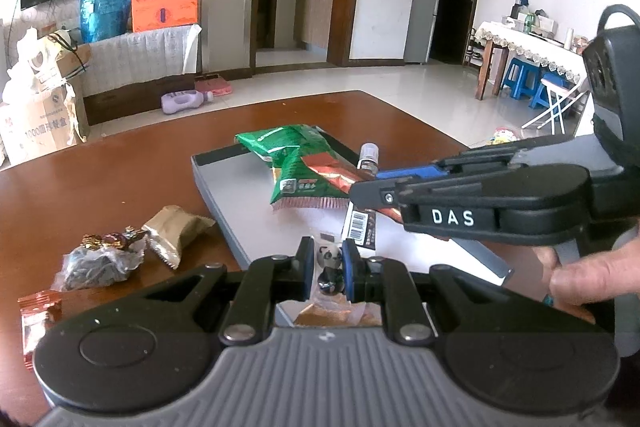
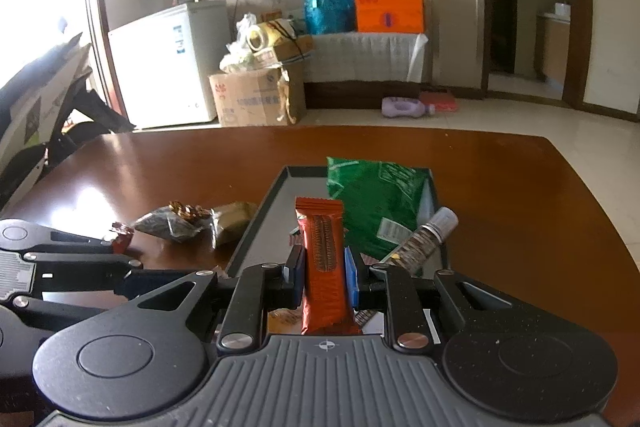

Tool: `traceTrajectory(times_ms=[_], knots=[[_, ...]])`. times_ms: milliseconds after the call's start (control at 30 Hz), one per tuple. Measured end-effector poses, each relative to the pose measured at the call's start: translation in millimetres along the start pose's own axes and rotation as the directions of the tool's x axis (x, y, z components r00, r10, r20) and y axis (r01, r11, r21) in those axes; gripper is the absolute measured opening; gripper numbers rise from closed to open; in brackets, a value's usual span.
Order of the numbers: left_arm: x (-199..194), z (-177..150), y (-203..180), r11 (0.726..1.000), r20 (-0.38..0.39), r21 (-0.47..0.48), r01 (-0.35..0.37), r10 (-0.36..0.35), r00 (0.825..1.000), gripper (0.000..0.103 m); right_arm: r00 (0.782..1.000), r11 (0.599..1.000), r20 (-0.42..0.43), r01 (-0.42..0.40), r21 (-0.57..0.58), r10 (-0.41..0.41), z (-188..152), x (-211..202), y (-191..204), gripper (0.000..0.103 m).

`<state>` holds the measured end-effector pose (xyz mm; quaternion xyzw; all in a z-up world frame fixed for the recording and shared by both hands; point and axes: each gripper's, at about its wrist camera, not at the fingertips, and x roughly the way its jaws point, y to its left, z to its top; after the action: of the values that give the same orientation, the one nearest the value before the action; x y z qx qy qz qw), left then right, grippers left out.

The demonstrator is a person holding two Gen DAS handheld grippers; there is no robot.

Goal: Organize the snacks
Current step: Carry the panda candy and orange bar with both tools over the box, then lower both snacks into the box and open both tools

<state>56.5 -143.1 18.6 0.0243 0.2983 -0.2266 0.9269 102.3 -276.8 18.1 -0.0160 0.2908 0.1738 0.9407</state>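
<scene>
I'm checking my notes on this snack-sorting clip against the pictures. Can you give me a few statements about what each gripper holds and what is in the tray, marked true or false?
1. The right gripper is shut on an orange-red foil snack bar. True.
2. The green snack bags lie in the grey rectangular tray. True.
3. The left gripper is open and holds nothing. False: it is shut on a small clear packet with dark round pieces.
4. The tan wrapped snack lies in the tray. False: it is on the brown wooden table.

Bright daylight from the window at left; glare on the table (image 2: pixel 96 195); fisheye-bent edges; soft, slightly washed-out detail
</scene>
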Motion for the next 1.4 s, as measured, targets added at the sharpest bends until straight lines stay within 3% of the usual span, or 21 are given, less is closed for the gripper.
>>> traceTrajectory(times_ms=[1400], knots=[[49,0,-5,0.999,-0.051,-0.043,0.006,-0.009,0.999,0.012,0.993,0.999,-0.107,0.05,-0.016,-0.052,-15,16,-17,0.023]])
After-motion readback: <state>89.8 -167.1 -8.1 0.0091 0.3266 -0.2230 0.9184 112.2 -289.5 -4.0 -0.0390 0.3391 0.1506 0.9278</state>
